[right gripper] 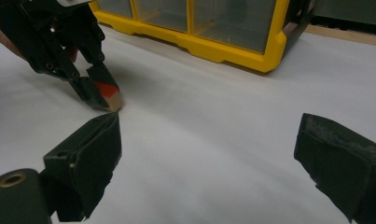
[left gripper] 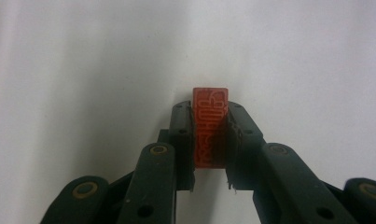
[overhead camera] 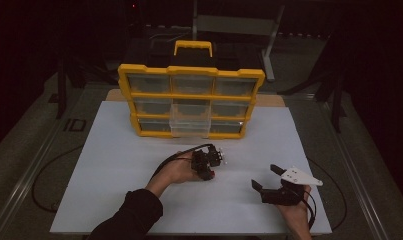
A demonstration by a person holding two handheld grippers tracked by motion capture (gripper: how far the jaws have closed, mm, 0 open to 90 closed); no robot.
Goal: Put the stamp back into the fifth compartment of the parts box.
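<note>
Small red rectangular block (left gripper: pixel 210 128) clamped in left hand-held gripper (left gripper: pixel 209 140), low on the white tabletop (overhead camera: pixel 139 150).

Block pinched upright between both black pads, patterned face showing, lower edge at the white surface, well in front of the yellow-framed organiser with clear plastic drawers (overhead camera: pixel 191 100). Right hand-held gripper (overhead camera: pixel 267 177) resting near, jaws wide apart with nothing between them. One middle drawer (overhead camera: pixel 190 121) pulled out.

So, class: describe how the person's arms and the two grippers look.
Both are black linkage tools with brass-coloured pivot pins. The left gripper trails a black cable, and its arm wears a dark sleeve. The right gripper carries a pale three-cornered plate; its fingers are blocky, dark-padded.
</note>
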